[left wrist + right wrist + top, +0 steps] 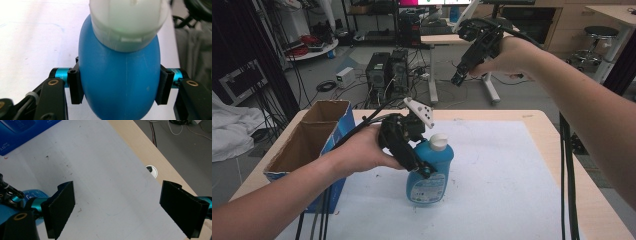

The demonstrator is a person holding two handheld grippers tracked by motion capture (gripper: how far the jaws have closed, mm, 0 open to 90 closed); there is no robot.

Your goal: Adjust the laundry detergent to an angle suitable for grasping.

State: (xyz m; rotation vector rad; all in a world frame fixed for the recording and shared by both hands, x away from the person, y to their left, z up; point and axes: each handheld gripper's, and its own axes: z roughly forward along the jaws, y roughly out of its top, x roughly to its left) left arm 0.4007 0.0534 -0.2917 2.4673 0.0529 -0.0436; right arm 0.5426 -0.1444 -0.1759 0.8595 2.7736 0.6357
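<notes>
A blue bottle (430, 170) with a white cap (438, 142) stands upright on the white mat (502, 170) that covers the wooden table (557, 135). It sits near the middle of the table, a little toward 7 o'clock from the mat's middle. A label with pictures is on its front.

The left gripper (414, 160) is grasping the blue bottle. The left hand (362, 150) reaches in from 8 o'clock and holds the gripper at the bottle's 9 o'clock side. In the left gripper view, the two black pads (75, 85) press on both sides of the bottle's round blue body (120, 85), just under the white cap (127, 22). A grey three-cornered plate (421, 112) sticks up on top of this gripper, and black cables (319, 215) trail down along the forearm.

The right gripper (460, 75) is up in the air at about 12 o'clock, past the far edge of the table. The right hand (507, 52) holds it, pointing down. It is released: in the right gripper view its jaws stand wide apart with nothing between them, only the white mat (107, 182) far below.

An open cardboard box (307, 140) with blue sides sits at 9 o'clock on the table, just beside the left hand. Past the table, at 12 o'clock, computer towers (387, 70) stand on the floor among many cables. A round stool (599, 32) is at 2 o'clock.
</notes>
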